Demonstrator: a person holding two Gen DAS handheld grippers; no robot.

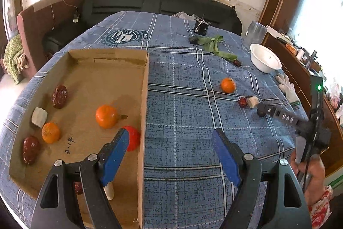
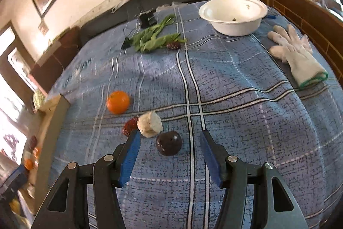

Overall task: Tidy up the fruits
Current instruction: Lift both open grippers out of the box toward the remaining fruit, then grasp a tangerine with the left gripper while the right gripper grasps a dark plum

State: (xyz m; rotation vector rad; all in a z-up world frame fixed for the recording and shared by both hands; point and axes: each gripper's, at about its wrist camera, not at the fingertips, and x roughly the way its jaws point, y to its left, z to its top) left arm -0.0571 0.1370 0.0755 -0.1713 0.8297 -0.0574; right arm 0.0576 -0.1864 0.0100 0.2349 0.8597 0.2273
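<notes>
Cardboard tray (image 1: 85, 70) left view, glove (image 2: 298, 53) right

The left wrist view looks steeply down from close above the near edge of a cardboard box (image 1: 85, 83), facing across the blue plaid tablecloth (image 1: 188, 100) toward a dark sofa (image 1: 150, 3). The right wrist view sits lower and nearer the cloth, to the right of the box, angled the same way. Both share the loose orange (image 1: 228, 85) (image 2: 118, 102), the white bowl (image 1: 265, 60) (image 2: 233, 14), the greens (image 1: 214, 46) (image 2: 154, 39) and the white glove (image 1: 287, 87) (image 2: 298, 53).
</notes>
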